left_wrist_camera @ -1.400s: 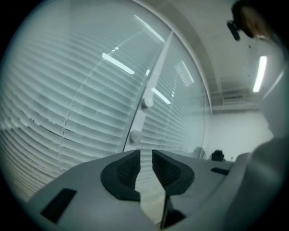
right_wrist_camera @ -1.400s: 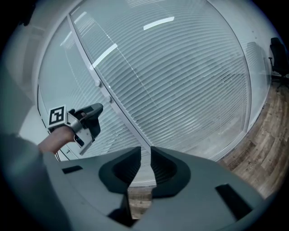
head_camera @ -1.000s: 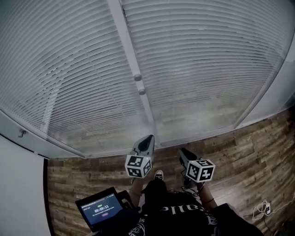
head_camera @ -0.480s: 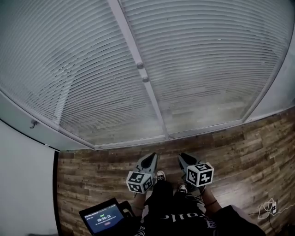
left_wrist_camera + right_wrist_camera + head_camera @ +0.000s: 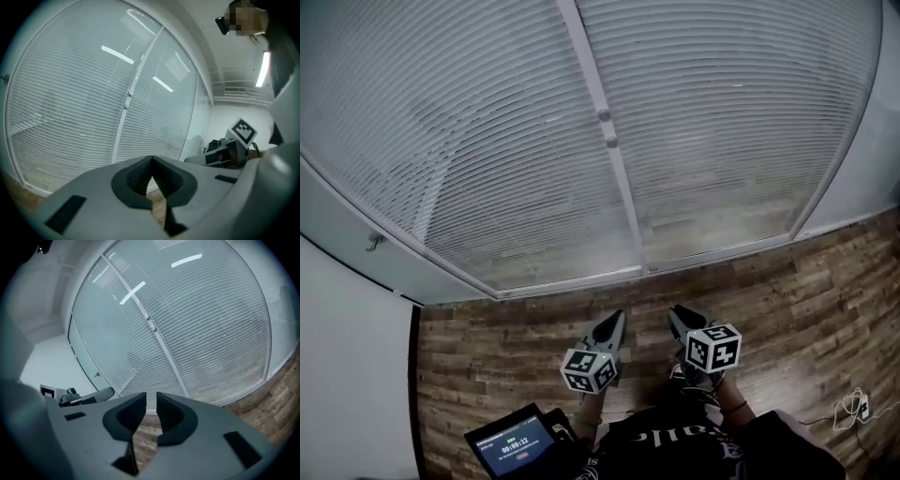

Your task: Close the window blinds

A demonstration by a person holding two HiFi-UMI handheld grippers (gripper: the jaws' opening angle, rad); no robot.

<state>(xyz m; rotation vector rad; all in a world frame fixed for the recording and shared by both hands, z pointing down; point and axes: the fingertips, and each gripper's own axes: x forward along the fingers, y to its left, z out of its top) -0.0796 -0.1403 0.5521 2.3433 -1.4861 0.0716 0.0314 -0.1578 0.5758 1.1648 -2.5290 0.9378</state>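
Grey slatted blinds (image 5: 487, 141) hang over two window panes split by a white mullion (image 5: 623, 202); two small knobs (image 5: 603, 114) sit on that mullion. The slats lie close together with faint light between them. My left gripper (image 5: 616, 317) is held low over the floor, pointing at the window, shut with nothing in it (image 5: 151, 158). Beside it my right gripper (image 5: 673, 312) points the same way, its jaws a narrow gap apart and empty (image 5: 151, 394). Neither touches the blinds (image 5: 61, 108), which also fill the right gripper view (image 5: 206, 319).
Wood-plank floor (image 5: 506, 337) runs below the window's bottom rail. A tablet with a timer (image 5: 514, 442) is at the lower left. A plain wall (image 5: 347, 356) stands left, with a small hook (image 5: 373, 242) on the frame. A cable (image 5: 853, 408) lies at right.
The window has slid up and to the right in the head view and more floor shows. Both grippers sit lower, farther from the bottom rail. The slats look the same.
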